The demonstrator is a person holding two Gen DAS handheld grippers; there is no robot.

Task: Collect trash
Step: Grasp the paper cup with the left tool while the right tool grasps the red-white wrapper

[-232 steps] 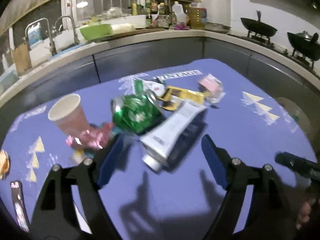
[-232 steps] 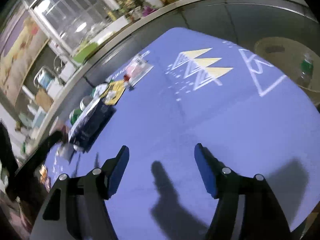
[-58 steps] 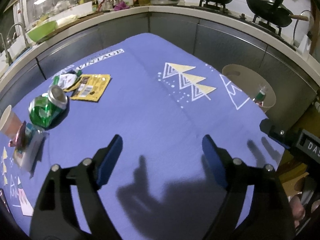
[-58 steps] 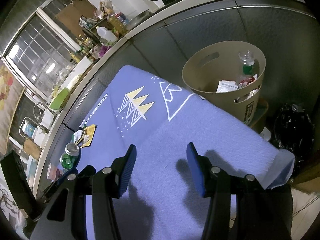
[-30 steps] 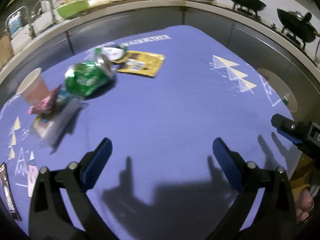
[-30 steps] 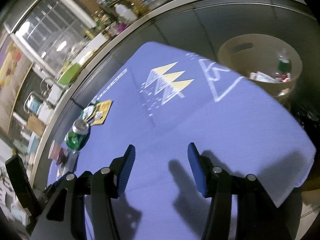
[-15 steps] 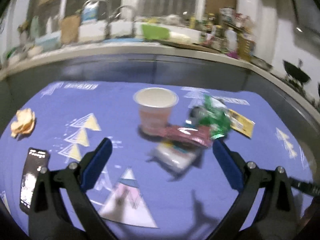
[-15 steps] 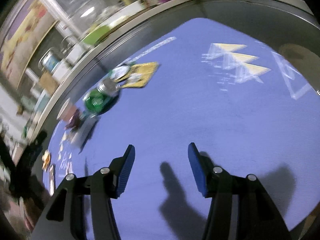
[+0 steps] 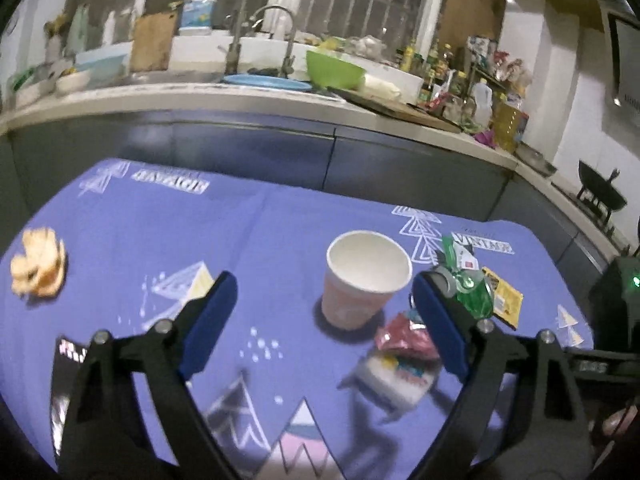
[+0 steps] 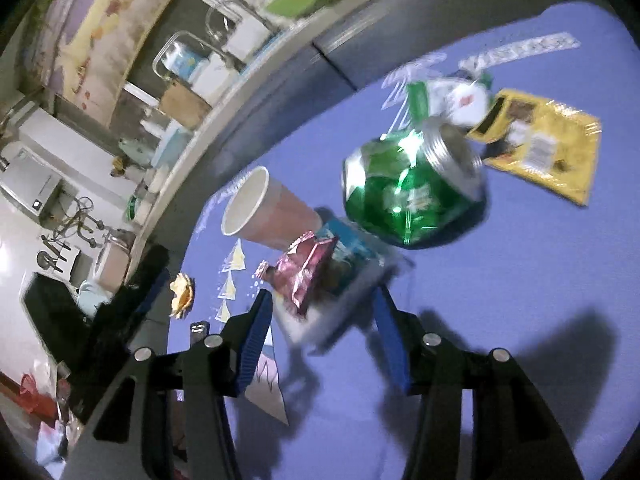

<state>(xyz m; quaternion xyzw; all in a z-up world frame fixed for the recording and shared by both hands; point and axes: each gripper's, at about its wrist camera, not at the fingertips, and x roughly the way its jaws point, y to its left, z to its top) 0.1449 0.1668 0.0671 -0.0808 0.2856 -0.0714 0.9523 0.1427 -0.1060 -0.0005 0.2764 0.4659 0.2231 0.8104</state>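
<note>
The left claw [image 9: 324, 320] is hanging released, its blue pads wide apart, framing the upright pale pink paper cup [image 9: 364, 278] that is standing on the purple patterned cloth covering the counter [image 9: 256, 216]; that wide spread looks chosen to clear the cup's rim for a grab from either side. The right claw [image 10: 322, 330] is also gaping and gripping nothing, its fingers reaching around the near end of a white-and-blue flat packet [image 10: 340, 280], on which a crumpled maroon foil wrapper [image 10: 304, 276] is lying. In the right wrist view, a dented green drink can [image 10: 408, 188] is lying on its side at about one o'clock from the packet, touching or just overlapping its far end, and a yellow sachet [image 10: 544, 152] and a green-and-white wrapper [image 10: 448, 96] are lying flat beyond it at about two o'clock. An orange-yellow scrap [image 9: 38, 268] is sitting well apart at nine o'clock in the left view. The trash is clustered, probably so each claw can be working its own piece; the packet seems the right claw's target.
</note>
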